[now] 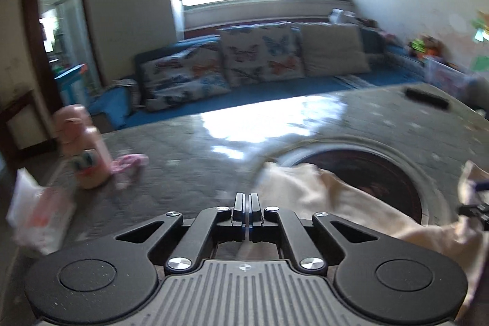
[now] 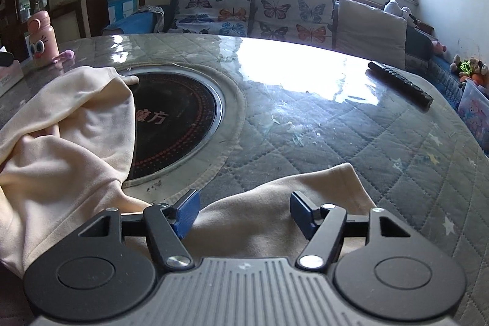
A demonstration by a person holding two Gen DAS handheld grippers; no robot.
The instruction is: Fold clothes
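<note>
A cream garment (image 2: 70, 142) lies bunched on the quilted table (image 2: 366, 148), and its left part is pulled up into a raised fold. In the left wrist view the garment (image 1: 321, 191) runs from the right in under my left gripper (image 1: 247, 197). That gripper's jaws are pressed together with a pale strip of cloth showing between and below them. My right gripper (image 2: 244, 203) is open, hovering just above the garment's near right edge. Its blue pads (image 2: 186, 208) stand apart on either side of the cloth without pressing it.
A round black cooktop (image 2: 177, 118) is set into the table, partly under the garment. At the left stand a pink bottle (image 2: 42, 35) and a white packet (image 1: 39, 213). A black remote (image 2: 400, 83) lies far right. A sofa (image 2: 275, 11) stands behind the table.
</note>
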